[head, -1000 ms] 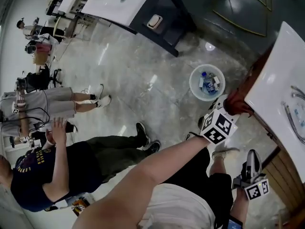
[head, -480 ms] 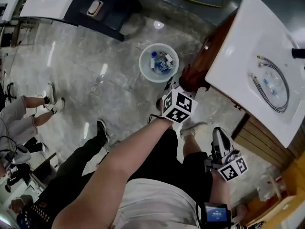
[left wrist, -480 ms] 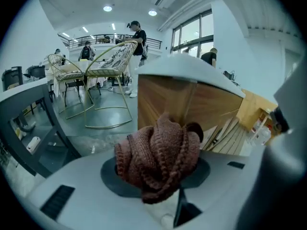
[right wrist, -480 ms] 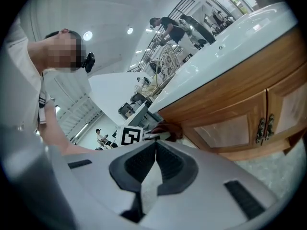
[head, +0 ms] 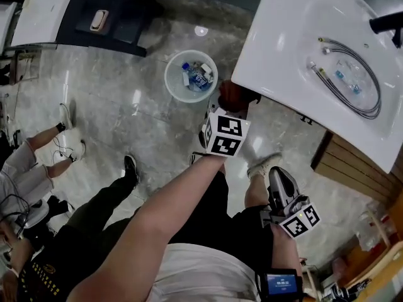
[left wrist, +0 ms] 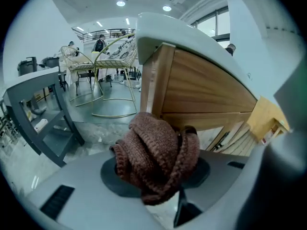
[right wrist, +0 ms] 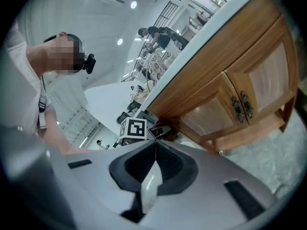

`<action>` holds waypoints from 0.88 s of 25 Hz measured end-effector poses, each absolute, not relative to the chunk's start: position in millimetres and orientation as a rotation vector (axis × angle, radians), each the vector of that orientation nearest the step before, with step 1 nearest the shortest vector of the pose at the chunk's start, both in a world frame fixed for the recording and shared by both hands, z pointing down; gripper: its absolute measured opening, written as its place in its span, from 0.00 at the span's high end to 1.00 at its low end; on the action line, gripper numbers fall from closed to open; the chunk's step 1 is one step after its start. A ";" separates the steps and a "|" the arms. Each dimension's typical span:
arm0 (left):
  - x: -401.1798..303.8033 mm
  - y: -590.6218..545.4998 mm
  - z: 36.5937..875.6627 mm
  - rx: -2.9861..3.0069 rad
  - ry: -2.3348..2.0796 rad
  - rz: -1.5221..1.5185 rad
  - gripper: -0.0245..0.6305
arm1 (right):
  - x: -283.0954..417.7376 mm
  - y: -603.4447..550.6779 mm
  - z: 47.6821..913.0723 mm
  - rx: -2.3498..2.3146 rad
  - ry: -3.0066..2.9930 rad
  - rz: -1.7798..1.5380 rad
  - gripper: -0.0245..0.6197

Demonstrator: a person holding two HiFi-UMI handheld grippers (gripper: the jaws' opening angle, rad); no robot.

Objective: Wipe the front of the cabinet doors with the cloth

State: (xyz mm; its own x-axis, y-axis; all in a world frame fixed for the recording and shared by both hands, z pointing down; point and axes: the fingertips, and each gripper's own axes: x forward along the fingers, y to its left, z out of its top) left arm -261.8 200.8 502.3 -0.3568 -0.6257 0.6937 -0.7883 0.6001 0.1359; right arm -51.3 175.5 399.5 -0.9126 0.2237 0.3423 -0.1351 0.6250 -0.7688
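My left tongs are gripping the bunched brown cloth just beside the end corner of the wooden cabinet. I am not seeing contact, so I am judging the wiping as not yet under way, with the door fronts all left to do. My right tongs are hanging closed and empty by my leg, and a bin of bottles is standing on the floor near that corner, crowding my approach.

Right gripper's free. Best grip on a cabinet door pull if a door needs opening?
Take the pull mid-length, coming square at the door front. The two dark pulls hang upright side by side where the doors meet, so the right gripper, jaws shut now, should probably open and close across the narrow width. Finer shape is too small to tell.
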 end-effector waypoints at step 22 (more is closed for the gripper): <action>-133.2 70.3 483.7 1.125 -2.057 0.371 0.72 | 69.4 84.3 394.9 -0.167 -2.443 1.231 0.94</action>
